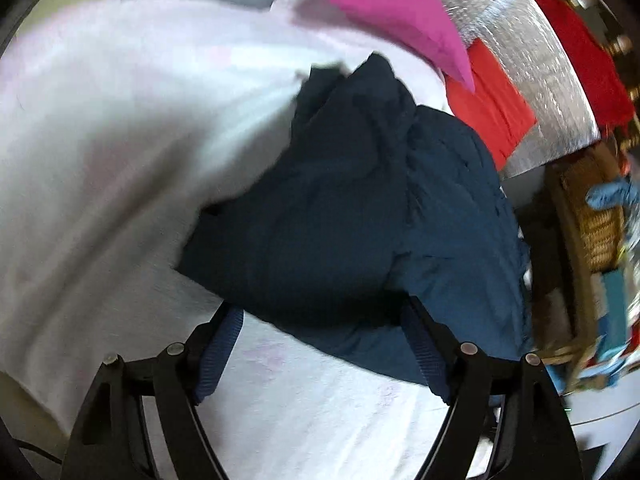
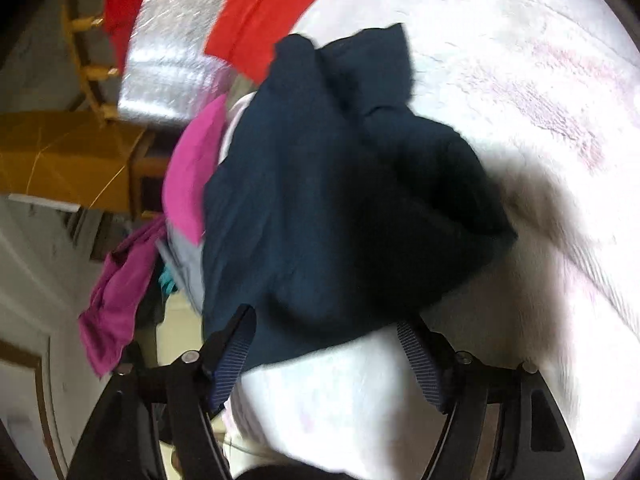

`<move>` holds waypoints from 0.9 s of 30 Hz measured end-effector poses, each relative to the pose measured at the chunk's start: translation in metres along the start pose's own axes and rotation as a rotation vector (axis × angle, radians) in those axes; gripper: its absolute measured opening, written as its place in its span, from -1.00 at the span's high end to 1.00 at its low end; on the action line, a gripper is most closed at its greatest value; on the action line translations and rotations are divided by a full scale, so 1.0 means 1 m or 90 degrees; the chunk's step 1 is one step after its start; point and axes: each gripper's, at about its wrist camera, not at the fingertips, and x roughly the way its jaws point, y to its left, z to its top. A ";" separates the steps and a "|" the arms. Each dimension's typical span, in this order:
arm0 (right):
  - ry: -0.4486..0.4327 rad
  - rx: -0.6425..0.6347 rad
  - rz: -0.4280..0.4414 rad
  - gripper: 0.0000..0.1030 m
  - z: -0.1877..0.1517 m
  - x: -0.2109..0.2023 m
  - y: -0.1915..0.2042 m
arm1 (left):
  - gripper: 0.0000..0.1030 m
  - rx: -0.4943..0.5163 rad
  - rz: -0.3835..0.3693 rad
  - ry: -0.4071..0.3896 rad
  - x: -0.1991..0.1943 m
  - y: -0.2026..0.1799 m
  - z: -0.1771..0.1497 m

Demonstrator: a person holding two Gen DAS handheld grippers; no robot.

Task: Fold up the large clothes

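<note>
A dark navy garment (image 1: 352, 208) lies bunched on a white bed sheet (image 1: 100, 140). It also shows in the right wrist view (image 2: 328, 200). My left gripper (image 1: 320, 320) is open, its blue-padded fingers spread wide at the garment's near edge, with the cloth lying over and between the fingertips. My right gripper (image 2: 328, 328) is open too, fingers spread at the near hem of the same garment. Neither gripper pinches cloth. Both views are motion blurred.
A magenta cloth (image 1: 400, 12) and a red cloth (image 1: 492, 108) lie beyond the garment, against a silver foil panel (image 1: 532, 60). A wicker basket (image 1: 592, 220) of clothes stands at the right. More magenta clothes (image 2: 120, 280) hang off the bed's edge by a wooden frame (image 2: 68, 156).
</note>
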 end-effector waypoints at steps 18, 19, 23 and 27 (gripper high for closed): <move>-0.112 -0.142 -0.062 0.38 0.012 -0.003 0.060 | 0.27 0.006 -0.055 -0.096 0.010 -0.022 0.011; -0.125 -0.153 -0.057 0.38 0.015 -0.005 0.068 | 0.27 0.008 -0.059 -0.100 0.008 -0.023 0.011; -0.122 -0.141 -0.101 0.38 0.020 0.007 0.064 | 0.13 0.028 -0.021 -0.074 0.015 -0.023 0.002; -0.095 -0.093 -0.091 0.27 0.017 0.012 0.037 | -0.28 0.014 0.009 -0.051 0.015 -0.019 0.001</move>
